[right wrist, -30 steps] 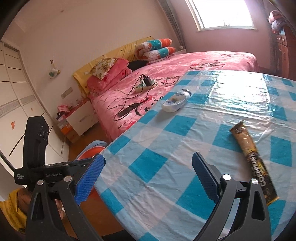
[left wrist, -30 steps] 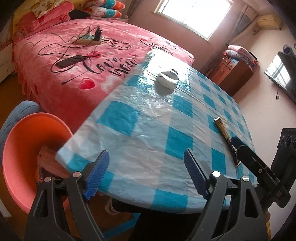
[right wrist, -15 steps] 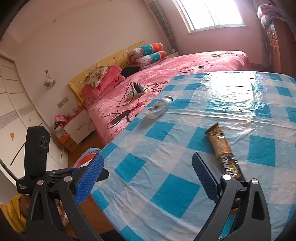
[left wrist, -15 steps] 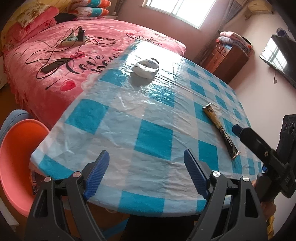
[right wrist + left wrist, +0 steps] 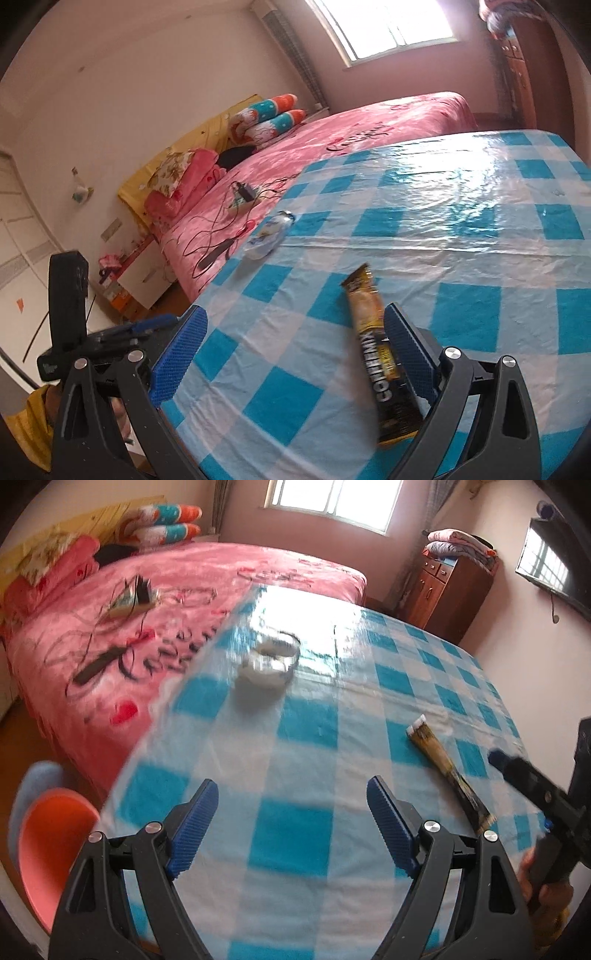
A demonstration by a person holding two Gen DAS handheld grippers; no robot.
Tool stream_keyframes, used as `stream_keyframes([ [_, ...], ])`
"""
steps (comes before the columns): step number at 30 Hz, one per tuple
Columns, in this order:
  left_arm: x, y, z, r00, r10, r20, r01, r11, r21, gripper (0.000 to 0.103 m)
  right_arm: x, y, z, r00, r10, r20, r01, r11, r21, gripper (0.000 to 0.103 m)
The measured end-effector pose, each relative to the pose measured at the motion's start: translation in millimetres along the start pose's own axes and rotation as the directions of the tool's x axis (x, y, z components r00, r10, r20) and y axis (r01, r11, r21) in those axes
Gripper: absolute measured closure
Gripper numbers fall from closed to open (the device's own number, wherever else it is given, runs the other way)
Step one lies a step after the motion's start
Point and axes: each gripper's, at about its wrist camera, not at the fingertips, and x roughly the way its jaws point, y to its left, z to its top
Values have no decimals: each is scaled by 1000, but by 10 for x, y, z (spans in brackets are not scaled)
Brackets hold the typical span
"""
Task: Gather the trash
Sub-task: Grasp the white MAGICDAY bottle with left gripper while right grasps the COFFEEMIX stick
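A brown and black coffee-mix sachet (image 5: 380, 347) lies flat on the blue-checked tablecloth (image 5: 461, 236); it also shows in the left wrist view (image 5: 448, 771). A crumpled clear plastic bottle (image 5: 267, 661) lies near the table's left edge, also in the right wrist view (image 5: 267, 236). My right gripper (image 5: 291, 354) is open, low over the near edge, its right finger beside the sachet's near half. My left gripper (image 5: 291, 827) is open and empty over the near table edge, well short of the bottle.
An orange plastic basin (image 5: 51, 853) stands on the floor left of the table. A pink bed (image 5: 166, 602) with a power strip and cables lies beyond the table's left edge. A wooden cabinet (image 5: 447, 590) stands at the far right wall.
Both grippers have moved forward over the table. The sachet now lies beside my right gripper's right finger, and the bottle is nearer in the left wrist view. Both jaws stay open.
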Motion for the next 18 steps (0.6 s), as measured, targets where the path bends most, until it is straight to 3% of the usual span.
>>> stream_keyframes([
  [10, 550, -123, 698, 999, 37, 26, -40, 992, 116, 20, 123, -289, 115, 998, 1, -57, 2, 999, 52, 8],
  [18, 1020, -115, 942, 996, 89, -11, -87, 987, 139, 20, 250, -285, 145, 995, -14, -96, 17, 999, 30, 8],
])
